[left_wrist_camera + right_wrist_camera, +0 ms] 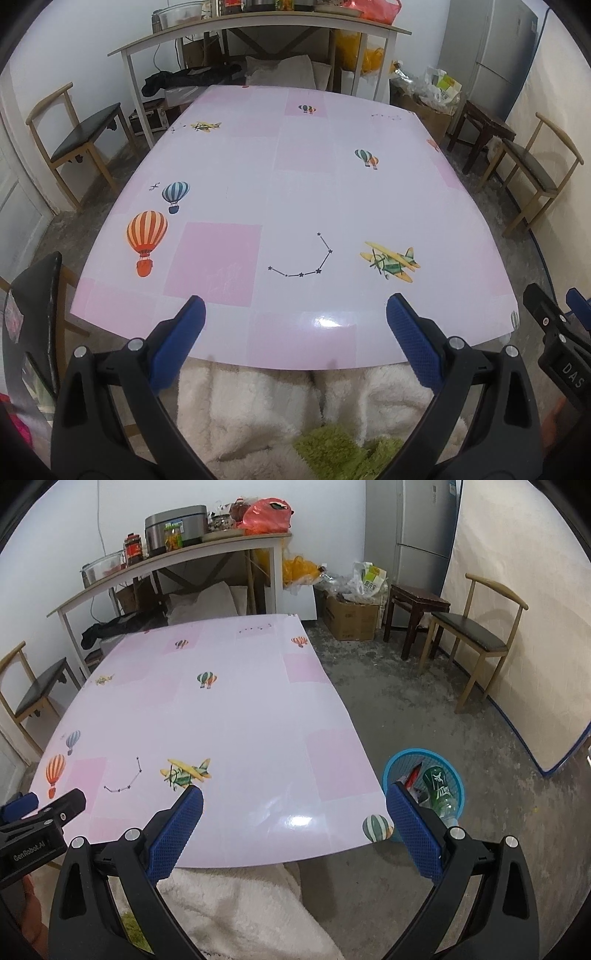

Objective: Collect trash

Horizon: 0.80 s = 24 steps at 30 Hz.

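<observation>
A blue mesh trash basket (391, 766) stands on the floor by the table's near right corner. A green plastic bottle (439, 788) and a red wrapper (413, 775) lie inside it. The pink table (295, 192) with balloon and plane prints shows no loose trash on top; it also shows in the right wrist view (221, 720). My left gripper (295, 314) is open and empty above the table's near edge. My right gripper (295, 805) is open and empty above the near right corner, beside the basket. The right gripper's tip (554, 321) shows at the left view's right edge.
Wooden chairs stand at the left (81, 136) and right (476, 627). A side table (177, 557) with a rice cooker and jars stands behind. A cardboard box (351, 618) with bags and a dark stool (417, 605) sit by the fridge. A white fleece (258, 406) lies below the grippers.
</observation>
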Each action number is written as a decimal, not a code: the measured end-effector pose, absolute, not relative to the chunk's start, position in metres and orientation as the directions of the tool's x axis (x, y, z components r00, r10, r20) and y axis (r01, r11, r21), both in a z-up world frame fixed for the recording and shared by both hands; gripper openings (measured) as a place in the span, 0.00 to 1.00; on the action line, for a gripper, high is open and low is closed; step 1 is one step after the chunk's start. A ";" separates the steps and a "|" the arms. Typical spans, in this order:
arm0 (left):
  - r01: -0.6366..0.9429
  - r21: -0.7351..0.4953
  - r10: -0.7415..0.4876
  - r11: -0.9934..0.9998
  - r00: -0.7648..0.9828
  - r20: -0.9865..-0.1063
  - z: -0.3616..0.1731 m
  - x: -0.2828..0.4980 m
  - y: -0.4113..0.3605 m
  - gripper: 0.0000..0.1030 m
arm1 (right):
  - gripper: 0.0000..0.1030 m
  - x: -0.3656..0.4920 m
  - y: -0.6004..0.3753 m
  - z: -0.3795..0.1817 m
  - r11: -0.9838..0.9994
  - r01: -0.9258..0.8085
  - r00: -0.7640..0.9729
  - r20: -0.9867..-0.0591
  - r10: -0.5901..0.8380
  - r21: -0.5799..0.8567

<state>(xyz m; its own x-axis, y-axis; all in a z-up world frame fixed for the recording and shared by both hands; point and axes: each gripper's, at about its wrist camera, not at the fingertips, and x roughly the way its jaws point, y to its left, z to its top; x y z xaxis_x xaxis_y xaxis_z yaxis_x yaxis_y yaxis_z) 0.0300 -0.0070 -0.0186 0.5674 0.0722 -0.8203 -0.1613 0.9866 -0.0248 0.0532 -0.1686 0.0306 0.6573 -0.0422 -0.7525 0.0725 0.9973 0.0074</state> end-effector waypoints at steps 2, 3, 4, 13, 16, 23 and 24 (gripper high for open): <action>-0.164 -0.027 0.071 0.986 0.562 -0.824 -0.020 0.028 -0.005 0.92 | 0.94 0.052 -0.167 0.030 0.998 0.068 0.652 -0.757 -0.038 0.009; -0.164 -0.028 0.070 0.986 0.560 -0.825 -0.020 0.028 -0.005 0.92 | 0.94 0.051 -0.166 0.030 0.998 0.068 0.648 -0.760 -0.038 0.008; -0.164 -0.032 0.067 0.986 0.559 -0.827 -0.020 0.028 -0.005 0.92 | 0.94 0.051 -0.166 0.030 0.998 0.067 0.646 -0.762 -0.037 0.008; -0.079 -0.065 -0.010 0.995 0.562 -0.827 -0.018 0.027 -0.028 0.92 | 0.94 0.039 -0.189 0.032 0.989 0.146 0.639 -0.762 -0.107 -0.016; -0.042 -0.073 -0.038 0.996 0.549 -0.835 -0.021 0.028 -0.039 0.92 | 0.94 0.032 -0.197 0.029 0.984 0.179 0.619 -0.774 -0.134 -0.027; 0.070 -0.035 -0.066 0.997 0.521 -0.851 -0.025 0.025 -0.064 0.92 | 0.94 0.020 -0.212 0.017 0.964 0.266 0.569 -0.806 -0.163 -0.008; 0.081 -0.032 -0.070 0.996 0.519 -0.852 -0.026 0.024 -0.065 0.92 | 0.94 0.018 -0.212 0.016 0.964 0.267 0.565 -0.809 -0.162 -0.007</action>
<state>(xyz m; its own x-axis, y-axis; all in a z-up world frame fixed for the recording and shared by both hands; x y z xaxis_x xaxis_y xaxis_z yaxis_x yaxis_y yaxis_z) 0.0241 -0.0655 -0.0256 0.5190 -0.0696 -0.8519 0.0808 0.9962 -0.0321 0.0180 -0.2123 0.0158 0.5652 -0.1623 -0.8088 0.2671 0.9636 -0.0067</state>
